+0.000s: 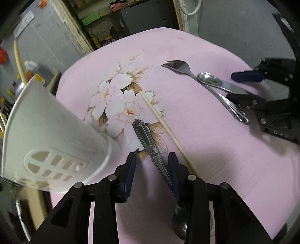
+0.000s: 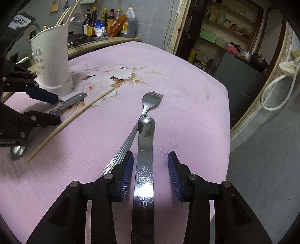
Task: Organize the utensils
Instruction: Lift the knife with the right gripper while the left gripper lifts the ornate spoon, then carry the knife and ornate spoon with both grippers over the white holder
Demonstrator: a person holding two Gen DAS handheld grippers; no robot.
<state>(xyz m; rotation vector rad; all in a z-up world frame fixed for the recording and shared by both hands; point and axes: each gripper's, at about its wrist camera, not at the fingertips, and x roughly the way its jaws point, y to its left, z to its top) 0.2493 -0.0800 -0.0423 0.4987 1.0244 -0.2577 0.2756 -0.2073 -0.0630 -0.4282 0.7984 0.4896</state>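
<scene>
Left wrist view shows an ornate-handled spoon [image 1: 150, 148] lying on the pink flowered cloth [image 1: 196, 135] of the counter, its handle running between the blue pads of the left tongs [image 1: 152, 169]; the jaws stand partly apart, the handle lies against the right-hand pad and clear of the left-hand one, so the spoon is between them but not clamped. Its bowl is in the near shadow under the tongs. Just right of the spoon lies a single wooden chopstick [image 1: 165, 127], slanting from the flower print toward the near edge. To the left stands a white plastic utensil holder [image 1: 52, 138] with slotted openings in its wall, close beside the left tongs. Farther right a fork [image 1: 180, 68] points its tines to the far left, and a flat-handled spoon [image 1: 211, 80] lies across the fork's handle, where the right tongs [image 1: 241, 86] reach in from the right edge. Right wrist view has that flat-handled spoon [image 2: 144, 169] running straight down the middle between the right tongs [image 2: 151, 169], whose pads stand well clear of it on both sides, gripping nothing. The fork [image 2: 150, 103] lies beyond, its handle passing under the spoon's bowl toward the left pad. The utensil holder [image 2: 52, 65] stands at the far left, with chopsticks [image 2: 65, 15] showing behind its rim.
</scene>
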